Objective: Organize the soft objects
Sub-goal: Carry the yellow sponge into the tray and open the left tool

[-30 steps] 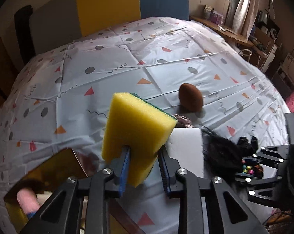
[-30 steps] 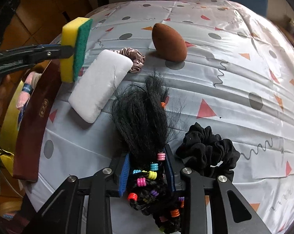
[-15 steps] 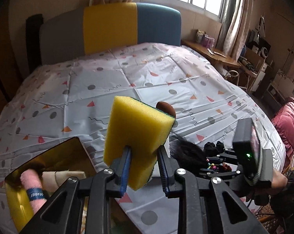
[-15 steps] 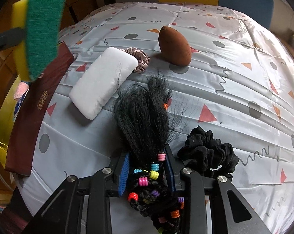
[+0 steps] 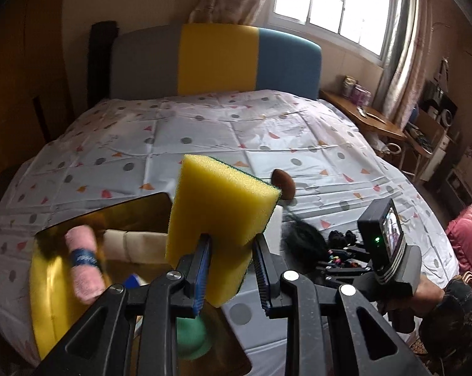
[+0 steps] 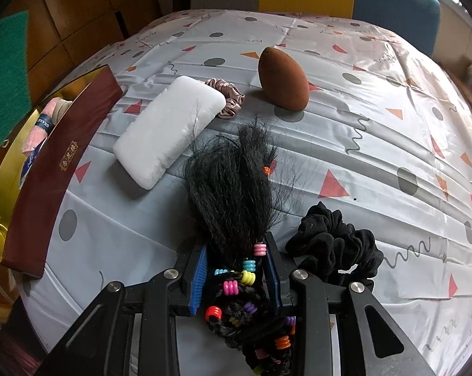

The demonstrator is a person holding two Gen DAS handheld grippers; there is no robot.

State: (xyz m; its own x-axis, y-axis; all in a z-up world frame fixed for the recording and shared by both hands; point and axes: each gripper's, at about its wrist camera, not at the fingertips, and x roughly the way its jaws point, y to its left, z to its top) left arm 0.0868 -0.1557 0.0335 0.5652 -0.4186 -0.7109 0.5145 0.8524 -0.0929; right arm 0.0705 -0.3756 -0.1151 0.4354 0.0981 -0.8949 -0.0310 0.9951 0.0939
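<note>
My left gripper [image 5: 232,257] is shut on a yellow sponge [image 5: 218,219] with a green scouring back, held in the air above the gold-lined box [image 5: 44,285]. A corner of that sponge [image 6: 5,75] shows at the left of the right wrist view. My right gripper [image 6: 236,269] is shut on a black hairpiece [image 6: 232,185] with coloured beads, which lies on the bed sheet [image 6: 376,131]. The right gripper [image 5: 345,258] also appears low on the sheet in the left wrist view.
The box [image 6: 57,163] holds a pink rolled cloth [image 5: 84,264], a beige roll [image 5: 135,246] and a green thing [image 5: 192,335]. On the sheet lie a white pad [image 6: 170,128], a mauve scrunchie [image 6: 228,95], a brown egg-shaped sponge [image 6: 282,78] and a black scrunchie [image 6: 336,244].
My left gripper has risen and drawn back with the sponge, so the box now lies under it. My right gripper has stayed still on the hairpiece.
</note>
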